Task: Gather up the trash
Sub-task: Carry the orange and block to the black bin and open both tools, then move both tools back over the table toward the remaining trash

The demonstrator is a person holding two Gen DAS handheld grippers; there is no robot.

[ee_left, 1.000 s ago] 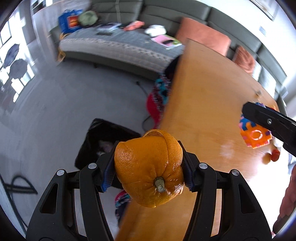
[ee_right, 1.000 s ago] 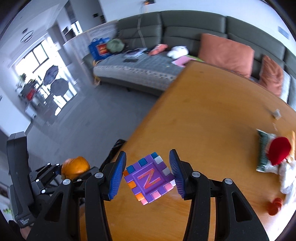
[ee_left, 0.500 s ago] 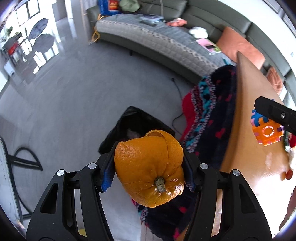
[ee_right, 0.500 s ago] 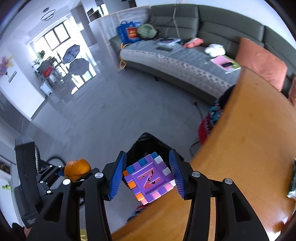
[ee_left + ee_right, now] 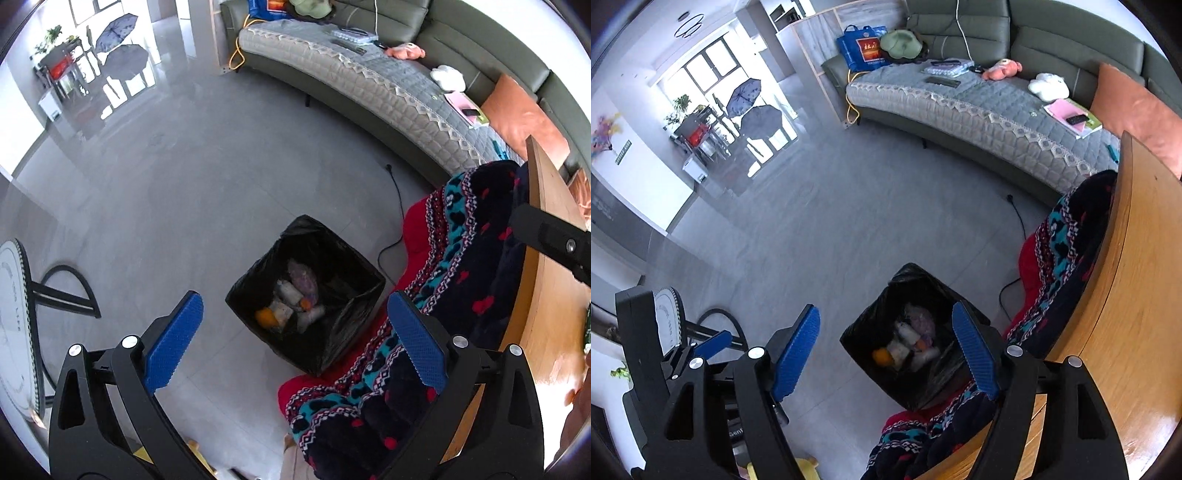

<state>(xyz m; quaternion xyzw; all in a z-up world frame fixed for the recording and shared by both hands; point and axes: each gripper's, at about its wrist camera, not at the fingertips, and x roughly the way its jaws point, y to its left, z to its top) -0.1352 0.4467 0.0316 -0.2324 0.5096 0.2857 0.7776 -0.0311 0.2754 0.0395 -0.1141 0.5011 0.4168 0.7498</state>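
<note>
A square bin lined with a black bag (image 5: 332, 347) stands on the grey floor, below both grippers. An orange (image 5: 265, 318) lies inside it among white scraps and a blurred purplish item (image 5: 303, 276). My left gripper (image 5: 295, 334) hangs over the bin with its jaws opening wide and nothing between them. In the right wrist view the same bin (image 5: 882, 384) holds the orange (image 5: 881, 357). My right gripper (image 5: 886, 352) is above it, jaws opening, with nothing between them. I cannot tell whether the purplish item is the foam cube.
A dark patterned blanket over red fabric (image 5: 461, 266) hangs right beside the bin, against the wooden table's edge (image 5: 535, 295). A black cable (image 5: 397, 206) runs across the floor. A long grey sofa (image 5: 979, 103) lines the back. A round white object on a black frame (image 5: 14, 314) stands left.
Both grippers swung from over the table to above the floor bin. The left let go of the orange, which now lies in the bin. The right let go of the purple cube.
</note>
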